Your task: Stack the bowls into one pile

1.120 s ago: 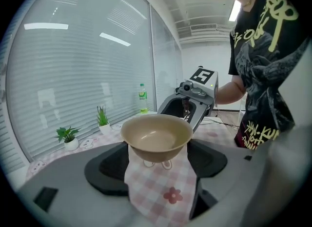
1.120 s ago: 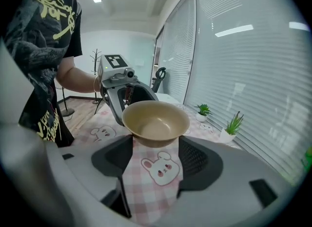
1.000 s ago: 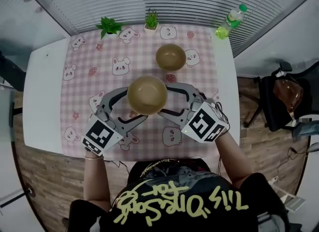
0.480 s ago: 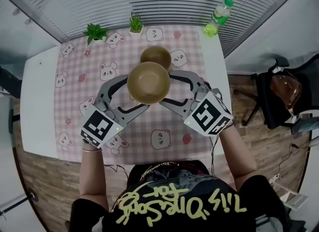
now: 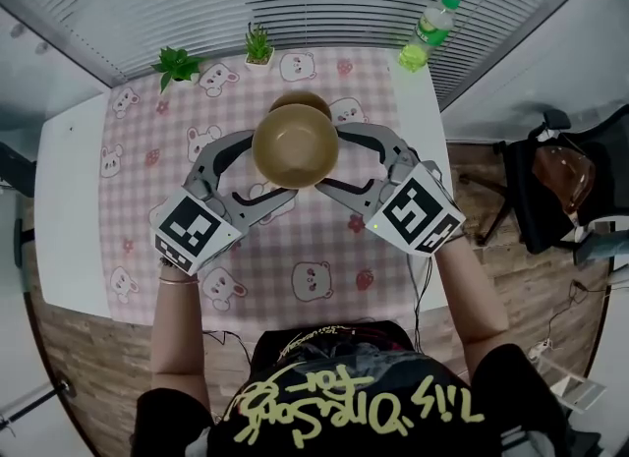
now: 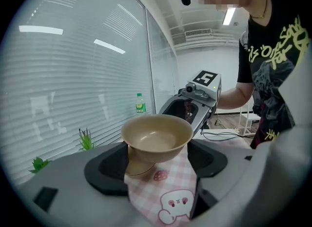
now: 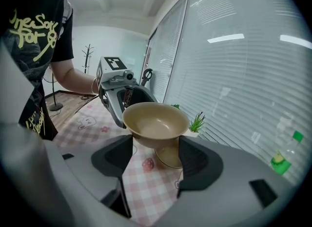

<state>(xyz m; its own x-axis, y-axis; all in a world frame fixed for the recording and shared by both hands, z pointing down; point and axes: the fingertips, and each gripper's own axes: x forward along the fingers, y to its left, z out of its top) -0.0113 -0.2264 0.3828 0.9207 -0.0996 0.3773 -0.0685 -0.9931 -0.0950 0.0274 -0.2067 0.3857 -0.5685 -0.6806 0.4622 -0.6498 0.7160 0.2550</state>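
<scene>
A tan bowl (image 5: 295,145) hangs in the air, clamped from both sides. My left gripper (image 5: 263,175) is shut on its left half and my right gripper (image 5: 332,162) on its right half. In the left gripper view the bowl (image 6: 157,135) spans the gap between the two black pads (image 6: 111,166), and in the right gripper view the bowl (image 7: 155,122) does the same. A second tan bowl (image 5: 300,101) stands on the pink checked cloth (image 5: 324,249) right under and slightly beyond the held one. Mostly hidden from above, that second bowl (image 6: 139,165) (image 7: 169,156) shows lower in the gripper views.
Two small potted plants (image 5: 177,64) (image 5: 258,44) and a green bottle (image 5: 425,37) stand along the table's far edge by the window blinds. The white table (image 5: 69,199) shows bare at the left. A chair with a bag (image 5: 555,190) stands on the floor at the right.
Both grippers have carried the held bowl away from the person and slightly up. It now hangs over the far bowl, which was fully in view before.
</scene>
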